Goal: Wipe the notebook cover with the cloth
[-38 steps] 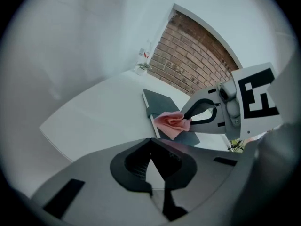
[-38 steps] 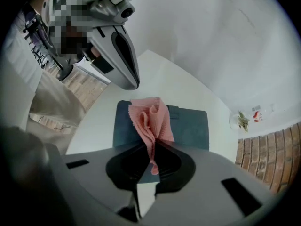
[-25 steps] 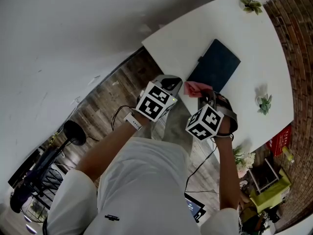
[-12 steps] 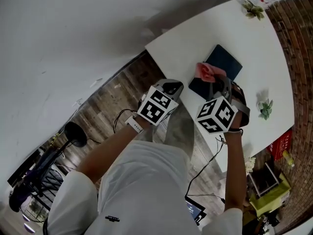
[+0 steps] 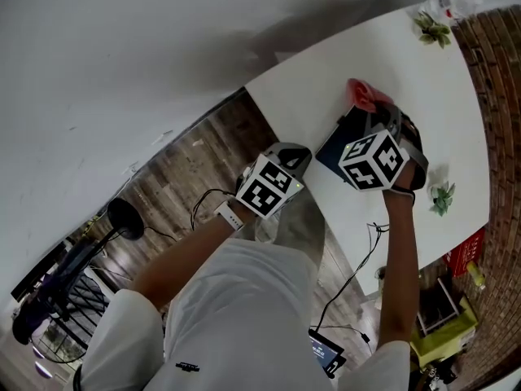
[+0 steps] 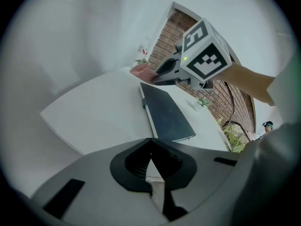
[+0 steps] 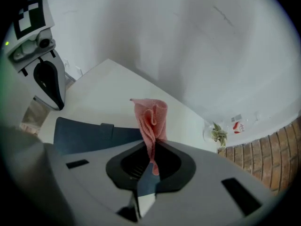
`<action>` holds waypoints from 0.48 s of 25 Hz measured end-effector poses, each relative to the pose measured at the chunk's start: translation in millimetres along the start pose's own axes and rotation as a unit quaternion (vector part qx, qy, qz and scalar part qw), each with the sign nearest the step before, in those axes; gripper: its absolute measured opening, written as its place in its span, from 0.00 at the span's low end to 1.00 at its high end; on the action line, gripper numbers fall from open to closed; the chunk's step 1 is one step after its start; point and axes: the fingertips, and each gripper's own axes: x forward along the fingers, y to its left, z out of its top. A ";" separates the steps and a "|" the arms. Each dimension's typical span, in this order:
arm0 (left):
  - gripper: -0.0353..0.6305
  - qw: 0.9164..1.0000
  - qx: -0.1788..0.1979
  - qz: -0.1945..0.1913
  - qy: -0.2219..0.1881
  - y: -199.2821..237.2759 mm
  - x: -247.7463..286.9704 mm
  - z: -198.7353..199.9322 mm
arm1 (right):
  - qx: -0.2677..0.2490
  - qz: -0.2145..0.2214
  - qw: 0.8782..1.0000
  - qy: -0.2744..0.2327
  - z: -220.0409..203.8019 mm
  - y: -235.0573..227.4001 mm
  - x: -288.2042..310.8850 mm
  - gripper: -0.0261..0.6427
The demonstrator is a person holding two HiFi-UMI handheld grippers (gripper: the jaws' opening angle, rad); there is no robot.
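The right gripper (image 7: 151,163) is clamped on the pink cloth (image 7: 151,118). The cloth is pinched low between the jaws and stands out of them in a bunched, folded tuft toward 12 o'clock in the right gripper view. The dark blue notebook (image 7: 83,133) lies closed and flat just under this gripper, stretching off to 9 o'clock in that view, with a small tab at its far edge.

In the head view the right gripper sits over the far end of the notebook, and the cloth shows at 11 o'clock from the marker cube, at the notebook's far corner. Whether the cloth presses on the cover or on the desk just beside it cannot be told.

The left gripper (image 6: 150,160) has its jaws together with nothing between them. It is held off the near edge of the white desk (image 6: 89,114), at 8 o'clock from the notebook in the head view, above the wooden floor (image 5: 191,165).

Farther out, one small plant (image 5: 431,29) stands at the desk's far corner at 1 o'clock, and another plant (image 5: 442,197) sits at 4 o'clock from the right gripper, near the desk's edge. A brick wall (image 5: 498,72) runs along the desk at 3 o'clock.
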 end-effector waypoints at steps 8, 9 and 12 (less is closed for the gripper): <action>0.08 1.000 -0.009 -0.002 0.011 -0.9 8.9 -5.5 | -0.022 0.017 1.000 0.012 -2.8 5.0 17.6 0.08; 0.08 1.000 -0.011 0.000 0.010 0.0 9.1 -5.1 | -0.028 0.019 0.999 0.011 -2.6 9.8 16.6 0.08; 0.08 1.000 -0.016 0.002 0.006 0.4 9.3 -2.8 | -0.047 0.024 0.999 0.006 -1.7 25.8 10.6 0.08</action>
